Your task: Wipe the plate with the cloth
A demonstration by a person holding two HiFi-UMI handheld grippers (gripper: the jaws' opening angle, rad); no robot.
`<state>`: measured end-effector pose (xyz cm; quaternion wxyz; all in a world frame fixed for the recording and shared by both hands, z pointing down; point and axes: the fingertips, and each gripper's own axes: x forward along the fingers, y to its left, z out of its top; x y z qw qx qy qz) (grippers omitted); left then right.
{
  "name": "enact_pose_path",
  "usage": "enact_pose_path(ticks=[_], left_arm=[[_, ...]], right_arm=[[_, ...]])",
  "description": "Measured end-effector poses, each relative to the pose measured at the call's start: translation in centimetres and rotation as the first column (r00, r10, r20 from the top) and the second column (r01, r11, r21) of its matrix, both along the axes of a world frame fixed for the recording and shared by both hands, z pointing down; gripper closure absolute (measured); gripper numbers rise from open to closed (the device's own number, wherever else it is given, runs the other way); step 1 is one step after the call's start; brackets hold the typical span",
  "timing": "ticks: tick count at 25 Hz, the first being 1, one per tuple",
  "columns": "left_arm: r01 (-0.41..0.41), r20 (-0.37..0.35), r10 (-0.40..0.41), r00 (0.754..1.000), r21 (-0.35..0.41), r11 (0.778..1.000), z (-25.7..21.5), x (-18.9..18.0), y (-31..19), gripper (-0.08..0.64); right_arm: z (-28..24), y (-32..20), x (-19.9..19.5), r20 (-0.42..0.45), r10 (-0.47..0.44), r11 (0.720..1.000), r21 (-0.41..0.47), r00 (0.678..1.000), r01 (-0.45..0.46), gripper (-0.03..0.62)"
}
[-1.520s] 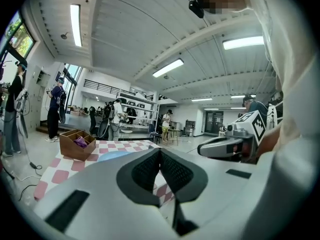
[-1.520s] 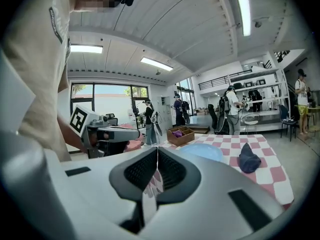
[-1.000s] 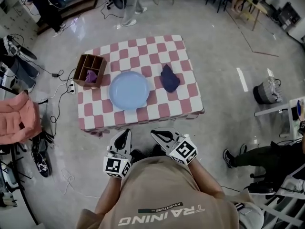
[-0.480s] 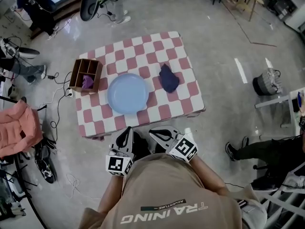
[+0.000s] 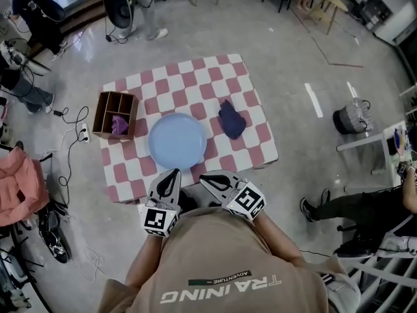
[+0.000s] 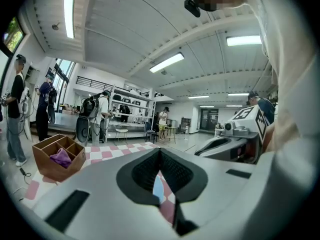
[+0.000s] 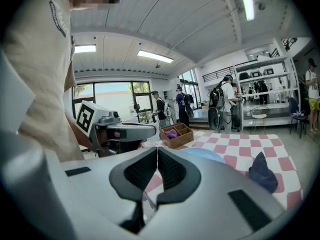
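grey polished floor [image 5: 293, 57] runs all round a small table [image 5: 195, 77] under a red and white checked cover. near the middle of it lies the pale blue plate [image 5: 177, 140], round and flat on the checks. the dark blue cloth [image 5: 231, 119] sits crumpled to the right of the plate, just beside it with a sliver of cover between them, loose on the table and held by nothing. left of the plate, at the table's edge, stands a brown wooden box [image 5: 116, 115] split into compartments, with a purple rag [image 5: 118, 125] lying in one of them.

both grippers are on the person's side of the plate, at the table's near edge, side by side and close to a beige shirt [image 5: 221, 259]. neither touches the plate. the left gripper [image 5: 174, 172] points toward the plate's near rim; its ribbed pads [image 6: 145, 171] meet at the tips, pressed together with nothing between them, and a slice of the blue plate shows through the gap behind the tips. the right gripper [image 5: 203, 177], a little to the right of the plate's near rim, is likewise pressed together and empty, its dark pads [image 7: 140, 171] lying face to face.

far right of the plate, off the table, a dark basket [image 5: 352, 118] stands on the floor. beyond the plate's far side, people stand among chairs and shelves.
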<state>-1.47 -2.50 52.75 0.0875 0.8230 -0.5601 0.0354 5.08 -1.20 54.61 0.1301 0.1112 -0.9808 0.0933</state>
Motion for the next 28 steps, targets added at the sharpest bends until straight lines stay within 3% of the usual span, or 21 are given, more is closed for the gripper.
enact_pose_path(ticks=[12, 20, 25, 28], left_arm=[[0.012, -0.005, -0.012, 1.0, -0.009, 1.0, 1.8, -6.9, -2.8, 0.549], [0.016, -0.015, -0.016, 1.0, -0.02, 1.0, 1.3, -6.7, -5.7, 0.549], [0.028, -0.072, -0.029, 0.997, -0.022, 0.999, -0.1, -4.7, -7.7, 0.549], [0.024, -0.052, -0.025, 0.998, -0.025, 0.999, -0.1, -3.8, -8.8, 0.549]], right_arm=[[-0.5, -4.9, -5.3, -0.03, 0.073, 0.997, 0.038, 0.997, -0.071, 0.574], [-0.4, -8.2, -4.5, -0.035, 0.079, 0.997, 0.019, 0.996, -0.079, 0.574], [0.1, -11.9, -1.6, -0.046, 0.116, 0.993, 0.017, 0.992, -0.116, 0.574], [1.0, -14.8, 0.4, -0.059, 0.156, 0.988, 0.016, 0.986, -0.155, 0.574]])
